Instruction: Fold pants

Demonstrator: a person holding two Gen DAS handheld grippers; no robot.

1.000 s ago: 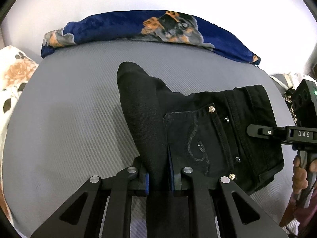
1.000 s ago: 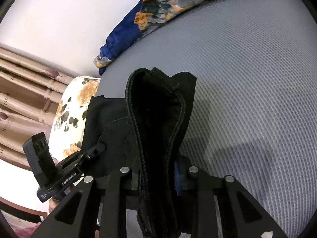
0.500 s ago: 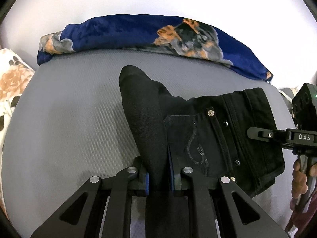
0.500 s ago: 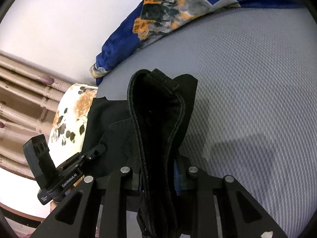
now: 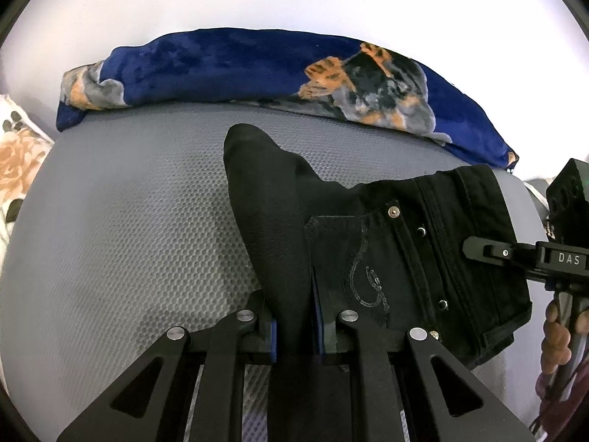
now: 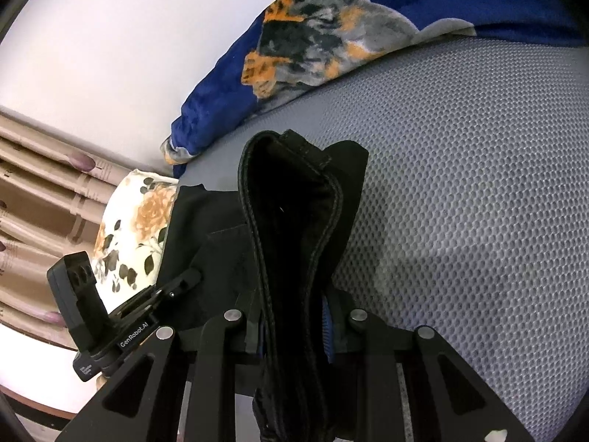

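Note:
Black pants (image 5: 386, 243) are held above a grey mesh bed surface (image 5: 129, 243). The back pocket with stitched curls and the waistband show in the left wrist view. My left gripper (image 5: 296, 328) is shut on a fold of the black fabric that rises between its fingers. My right gripper (image 6: 294, 328) is shut on the thick waistband edge of the pants (image 6: 291, 228). The right gripper also shows at the right edge of the left wrist view (image 5: 478, 248), at the waistband. The left gripper shows at the lower left of the right wrist view (image 6: 184, 280).
A blue blanket with orange and grey print (image 5: 257, 70) lies along the far edge of the bed by a white wall. A floral pillow (image 6: 136, 235) sits at the bed's end, with beige curtains (image 6: 36, 191) behind it.
Both grippers have moved forward over the bed toward the blanket, carrying the pants. Their hold on the fabric is unchanged.

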